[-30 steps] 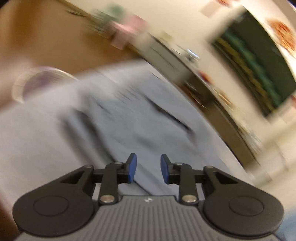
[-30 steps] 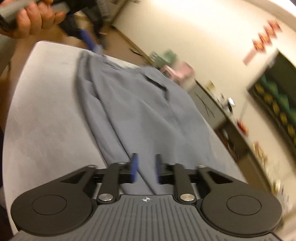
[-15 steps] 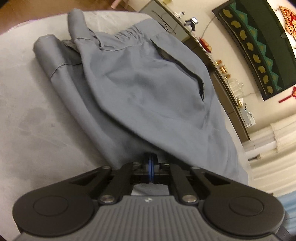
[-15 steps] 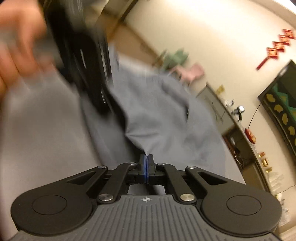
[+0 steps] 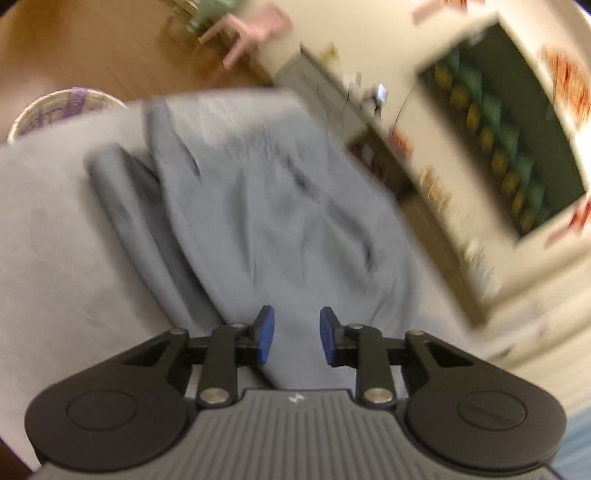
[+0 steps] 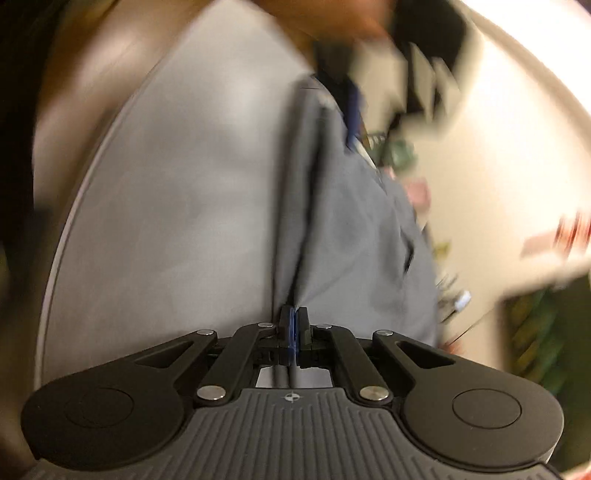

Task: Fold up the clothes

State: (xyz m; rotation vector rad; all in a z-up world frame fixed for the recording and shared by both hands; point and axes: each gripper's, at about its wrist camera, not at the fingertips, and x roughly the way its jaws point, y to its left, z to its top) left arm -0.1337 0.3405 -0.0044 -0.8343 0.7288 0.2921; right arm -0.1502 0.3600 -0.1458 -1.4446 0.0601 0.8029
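Right gripper (image 6: 294, 328) first: its blue pads are pressed together on a pinch of the grey garment (image 6: 343, 229), right at the cloth's near edge, where a dark fold runs away from the jaws up the middle of the fabric. From that side the garment lies stretched along the pale round bench (image 6: 166, 221), with bare benchtop to its left and the bench's curved rim sweeping round the far left. At the top of that view, blurred, something dark with a streak of blue sits over the far end of the cloth; I cannot make out what it is.

Over on the other side, the left gripper (image 5: 293, 336) hangs over the garment (image 5: 277, 206) with its jaws partly apart; they have just been opening, and nothing is caught between the blue pads (image 5: 265, 334), only cloth lying below them. The fabric here is rumpled, with a thicker rolled band along its left edge and creases across the middle. Beyond the bench (image 5: 51, 229), on the brown floor, stands a woven basket (image 5: 55, 110) with purple on it, and farther back a pink chair (image 5: 255, 29). Both views are smeared by motion.
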